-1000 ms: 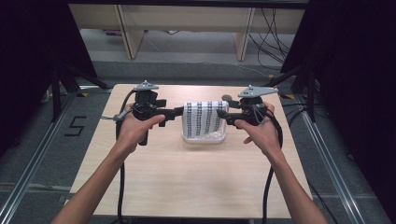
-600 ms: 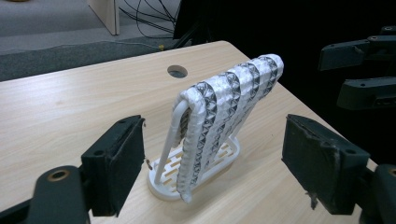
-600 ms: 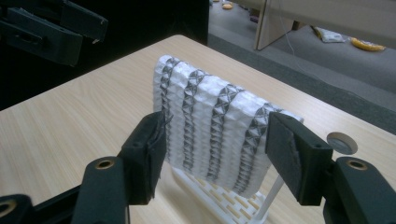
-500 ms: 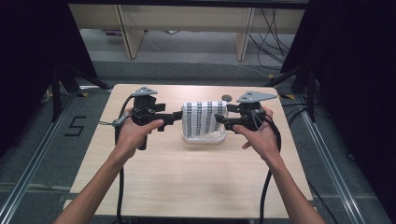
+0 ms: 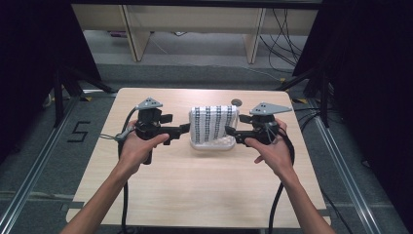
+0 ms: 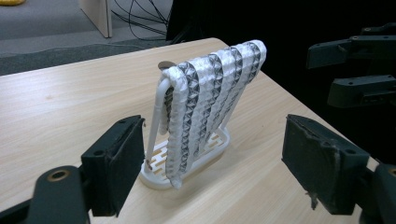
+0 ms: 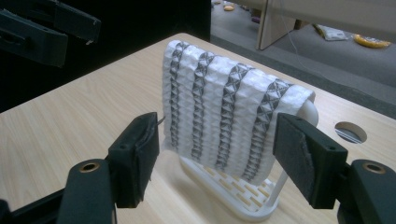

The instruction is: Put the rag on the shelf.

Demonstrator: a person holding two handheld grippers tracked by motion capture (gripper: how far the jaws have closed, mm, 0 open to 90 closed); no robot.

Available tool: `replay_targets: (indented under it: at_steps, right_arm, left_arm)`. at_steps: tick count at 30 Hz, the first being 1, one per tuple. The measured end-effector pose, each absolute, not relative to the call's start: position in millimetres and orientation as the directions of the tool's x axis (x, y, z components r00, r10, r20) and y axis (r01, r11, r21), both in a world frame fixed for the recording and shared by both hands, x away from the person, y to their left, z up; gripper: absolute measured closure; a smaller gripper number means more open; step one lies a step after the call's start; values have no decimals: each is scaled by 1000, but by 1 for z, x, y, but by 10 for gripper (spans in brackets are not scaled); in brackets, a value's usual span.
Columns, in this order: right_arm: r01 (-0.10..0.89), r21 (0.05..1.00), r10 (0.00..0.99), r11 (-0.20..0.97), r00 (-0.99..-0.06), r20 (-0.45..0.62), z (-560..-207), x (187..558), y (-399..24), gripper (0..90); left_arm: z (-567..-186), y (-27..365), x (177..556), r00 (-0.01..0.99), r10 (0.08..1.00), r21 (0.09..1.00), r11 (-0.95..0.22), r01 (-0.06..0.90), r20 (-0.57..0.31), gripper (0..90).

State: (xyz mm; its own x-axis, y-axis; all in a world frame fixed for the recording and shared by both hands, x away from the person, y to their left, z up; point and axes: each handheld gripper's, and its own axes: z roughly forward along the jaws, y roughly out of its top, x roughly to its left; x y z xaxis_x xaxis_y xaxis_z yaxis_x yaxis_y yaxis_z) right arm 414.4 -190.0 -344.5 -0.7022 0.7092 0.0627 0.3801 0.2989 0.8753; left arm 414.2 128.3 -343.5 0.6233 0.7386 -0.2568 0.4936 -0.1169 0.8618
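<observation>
You hold a black gripper in each hand over the wooden table (image 5: 195, 185). Your left gripper (image 5: 184, 128) sits just to the left of the white rack (image 5: 213, 144), and your right gripper (image 5: 229, 131) sits just to its right. Both point in at it. A white cloth with dark stripes (image 5: 213, 122) hangs over the rack. The right jaws have just been opening. A small round hole (image 5: 236, 102) sits behind the rack.

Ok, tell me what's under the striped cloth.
The cloth hangs over a white rack, above its slotted base. The cloth covers the rack's top bar.
</observation>
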Motion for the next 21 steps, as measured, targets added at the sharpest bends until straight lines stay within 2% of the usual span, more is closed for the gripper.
replay_targets:
  at_steps: [6,21]
  right_arm:
    - [363,884,712,296,-700,50,-349,410,-190,317]
    - [402,864,701,303,-708,84,-370,394,-189,294]
  left_arm:
    - [-348,130,411,625,739,859,-127,496,-252,204]
    - [-365,134,384,648,718,869,-125,480,-255,201]
